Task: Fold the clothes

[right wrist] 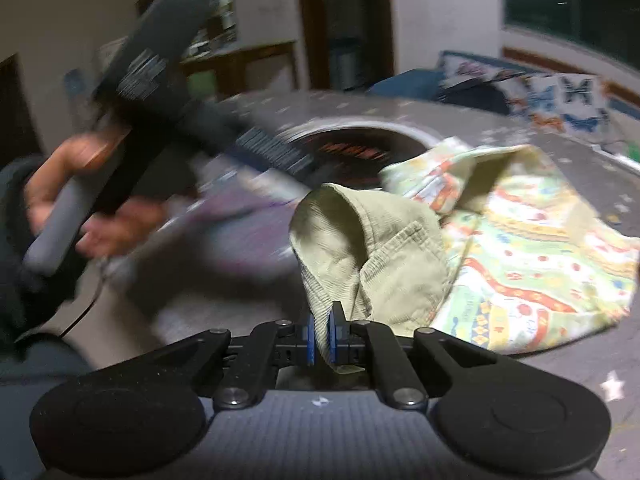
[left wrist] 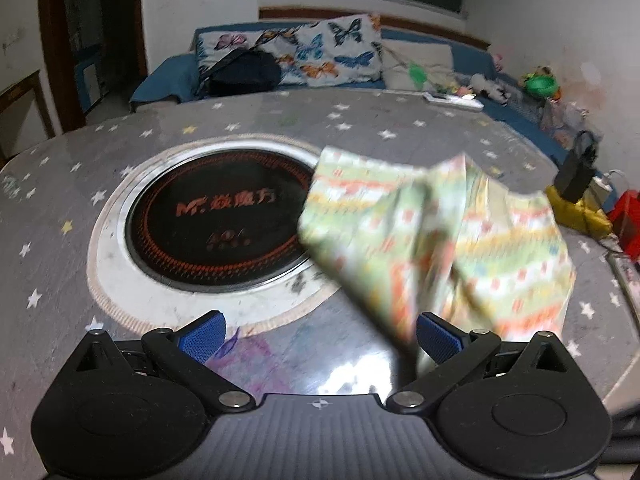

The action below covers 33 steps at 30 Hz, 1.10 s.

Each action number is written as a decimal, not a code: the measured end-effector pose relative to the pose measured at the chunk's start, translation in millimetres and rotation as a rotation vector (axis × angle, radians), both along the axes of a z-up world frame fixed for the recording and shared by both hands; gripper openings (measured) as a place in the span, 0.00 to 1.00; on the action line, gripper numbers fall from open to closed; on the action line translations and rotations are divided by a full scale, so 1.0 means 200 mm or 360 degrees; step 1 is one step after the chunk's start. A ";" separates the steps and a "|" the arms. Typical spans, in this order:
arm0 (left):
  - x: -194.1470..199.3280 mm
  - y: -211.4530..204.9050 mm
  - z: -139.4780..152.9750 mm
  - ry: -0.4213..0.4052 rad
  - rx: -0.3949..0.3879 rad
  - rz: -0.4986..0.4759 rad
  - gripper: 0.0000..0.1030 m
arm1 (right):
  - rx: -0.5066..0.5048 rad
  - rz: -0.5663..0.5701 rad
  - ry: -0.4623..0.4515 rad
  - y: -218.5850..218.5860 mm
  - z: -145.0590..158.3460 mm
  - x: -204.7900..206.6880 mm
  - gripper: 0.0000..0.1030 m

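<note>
Right gripper (right wrist: 321, 338) pinches garment (right wrist: 500, 248), which trails forward-right across table (left wrist: 360, 120)

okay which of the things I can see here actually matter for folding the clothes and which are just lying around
For the job:
garment, one edge clamped in the right gripper
left gripper, open, beside the cloth
table, the folding surface

Just lying about:
hotplate set in the table
black bag and butterfly pillow on the sofa
toys
remote
</note>
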<state>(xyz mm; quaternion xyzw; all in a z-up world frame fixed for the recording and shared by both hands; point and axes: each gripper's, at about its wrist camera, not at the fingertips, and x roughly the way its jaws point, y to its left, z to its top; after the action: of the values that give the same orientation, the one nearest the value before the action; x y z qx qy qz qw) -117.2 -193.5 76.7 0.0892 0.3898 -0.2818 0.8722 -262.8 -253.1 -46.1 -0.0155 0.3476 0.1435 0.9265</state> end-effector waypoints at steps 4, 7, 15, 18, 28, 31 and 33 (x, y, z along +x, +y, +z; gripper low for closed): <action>-0.03 -0.06 0.03 -0.0054 -0.0007 -0.0087 1.00 | -0.0034 0.0174 0.0080 0.11 -0.03 -0.06 0.06; -0.05 -0.13 0.03 -0.0106 0.0016 -0.0154 1.00 | 0.0010 0.0189 0.0096 0.12 -0.01 -0.09 0.12; -0.03 -0.35 0.09 -0.0195 0.0028 -0.0338 1.00 | 0.0165 -0.0030 -0.0038 -0.04 0.12 -0.13 0.34; -0.01 -0.44 0.07 -0.0204 0.0088 -0.0387 0.99 | 0.0151 -0.0088 -0.0070 -0.07 0.13 -0.13 0.41; 0.14 -0.49 -0.07 -0.0011 0.0266 -0.0411 0.33 | 0.0204 -0.0193 -0.0116 -0.18 0.17 -0.21 0.50; 0.16 -0.41 -0.09 0.0041 0.0210 -0.0365 0.18 | 0.0202 -0.0245 -0.0137 -0.21 0.17 -0.21 0.50; 0.15 -0.34 -0.08 0.0022 0.0171 -0.0340 0.15 | 0.0192 -0.0293 -0.0145 -0.24 0.17 -0.18 0.50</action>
<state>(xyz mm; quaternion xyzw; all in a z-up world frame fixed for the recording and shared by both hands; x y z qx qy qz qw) -86.6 -262.5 60.6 0.1749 0.3986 -0.3523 0.8285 -299.4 -301.1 -11.9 0.0657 0.2959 0.0775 0.9498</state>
